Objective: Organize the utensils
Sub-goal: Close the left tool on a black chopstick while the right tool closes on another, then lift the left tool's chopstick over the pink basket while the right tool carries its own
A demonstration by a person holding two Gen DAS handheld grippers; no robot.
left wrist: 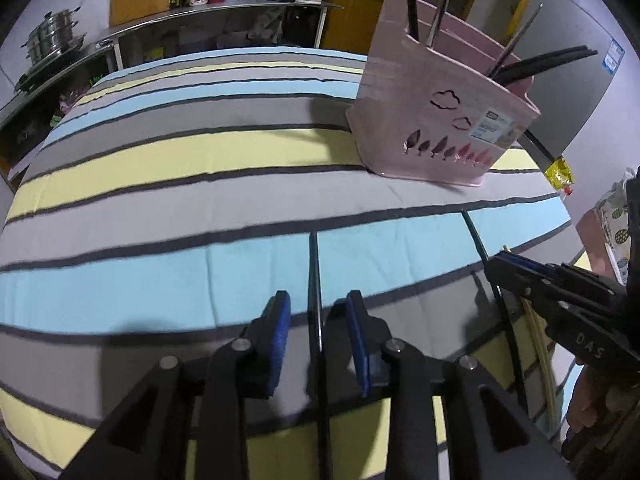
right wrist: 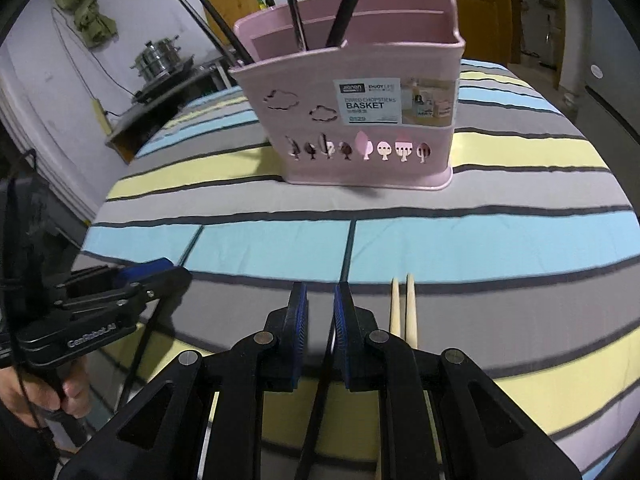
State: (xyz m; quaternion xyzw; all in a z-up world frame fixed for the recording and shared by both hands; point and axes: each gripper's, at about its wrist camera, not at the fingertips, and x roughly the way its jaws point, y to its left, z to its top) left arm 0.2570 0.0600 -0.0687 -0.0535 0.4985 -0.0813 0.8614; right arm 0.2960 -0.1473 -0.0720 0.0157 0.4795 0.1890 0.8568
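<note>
A pink chopstick basket stands upright on the striped tablecloth, with several dark and metal chopsticks leaning in it. My left gripper is open low over the cloth; a dark chopstick lies lengthwise between its blue pads, touching neither. My right gripper holds its jaws a narrow way apart over a second dark chopstick, which runs close along the right pad without being pinched. Two pale wooden chopsticks lie just right of it. Each gripper shows in the other's view.
The round table's edge curves close on the near side. A yellow packet sits at the table's right edge behind the basket. A steel counter with stacked pots and bottles runs along the far wall. A person's hand grips the left handle.
</note>
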